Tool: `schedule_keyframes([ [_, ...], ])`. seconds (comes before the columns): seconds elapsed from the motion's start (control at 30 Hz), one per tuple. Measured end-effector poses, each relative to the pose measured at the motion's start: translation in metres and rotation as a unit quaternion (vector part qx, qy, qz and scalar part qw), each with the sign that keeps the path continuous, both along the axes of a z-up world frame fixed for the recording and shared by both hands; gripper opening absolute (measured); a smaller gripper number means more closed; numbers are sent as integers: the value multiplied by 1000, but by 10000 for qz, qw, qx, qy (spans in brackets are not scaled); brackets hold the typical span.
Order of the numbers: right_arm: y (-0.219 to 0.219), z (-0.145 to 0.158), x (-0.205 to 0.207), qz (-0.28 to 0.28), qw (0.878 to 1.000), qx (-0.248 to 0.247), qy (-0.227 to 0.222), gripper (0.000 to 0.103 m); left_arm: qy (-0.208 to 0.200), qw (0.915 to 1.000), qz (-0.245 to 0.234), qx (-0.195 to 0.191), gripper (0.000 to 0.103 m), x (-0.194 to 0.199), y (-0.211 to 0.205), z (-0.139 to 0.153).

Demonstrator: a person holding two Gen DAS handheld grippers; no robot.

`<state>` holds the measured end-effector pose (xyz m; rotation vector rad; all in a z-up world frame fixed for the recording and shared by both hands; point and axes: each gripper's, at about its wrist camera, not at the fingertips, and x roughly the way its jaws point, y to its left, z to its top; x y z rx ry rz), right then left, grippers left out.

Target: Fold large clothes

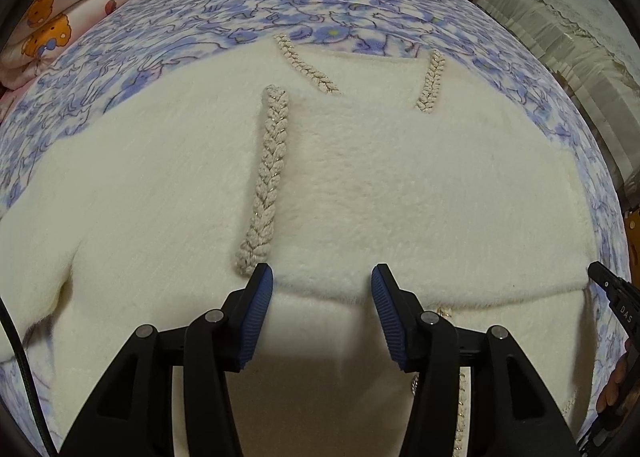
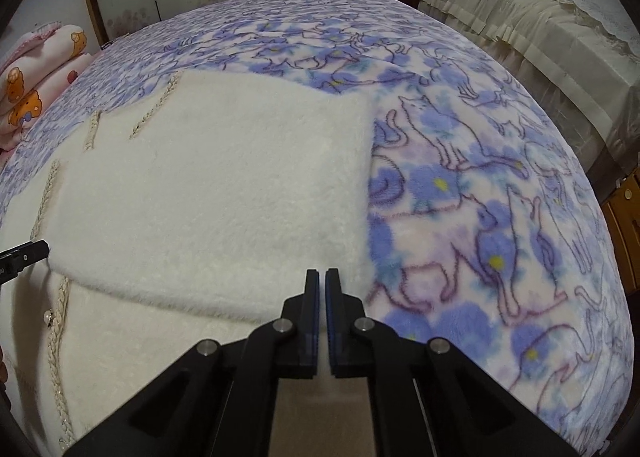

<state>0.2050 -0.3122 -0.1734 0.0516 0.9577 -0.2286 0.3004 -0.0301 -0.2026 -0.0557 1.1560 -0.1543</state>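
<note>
1 white fluffy garment (image 1: 360,185) ahead of both grippers; 3 braided trim strips (image 1: 264,181) on it beyond the left jaws. 1 cat-print blanket (image 2: 480,185), right of the right gripper.

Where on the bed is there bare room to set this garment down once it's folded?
The widest bare patch is the blue cat-print fleece blanket right of the fluffy white braid-trimmed garment, reaching the cream-covered furniture. A second strip lies beyond the garment's far edge. The left is crowded: the garment spreads there, near stacked pink bear-print bedding.

Only white letters "DAS" on my black plastic right gripper (image 1: 618,299), at my left view's edge.
</note>
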Motion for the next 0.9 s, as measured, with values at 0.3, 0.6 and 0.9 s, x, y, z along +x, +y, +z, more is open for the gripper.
schedule_keyframes([
  [0.3,6,9,-23,-38,9996,275,88,3,-84,9999,106,25,52,-25,7,24],
  [0.6,36,30,-61,209,9992,315,106,3,-160,9999,15,-9,54,-76,15,62],
  [0.9,82,47,-105,613,9969,424,262,3,-115,9999,-48,34,57,-142,50,91],
])
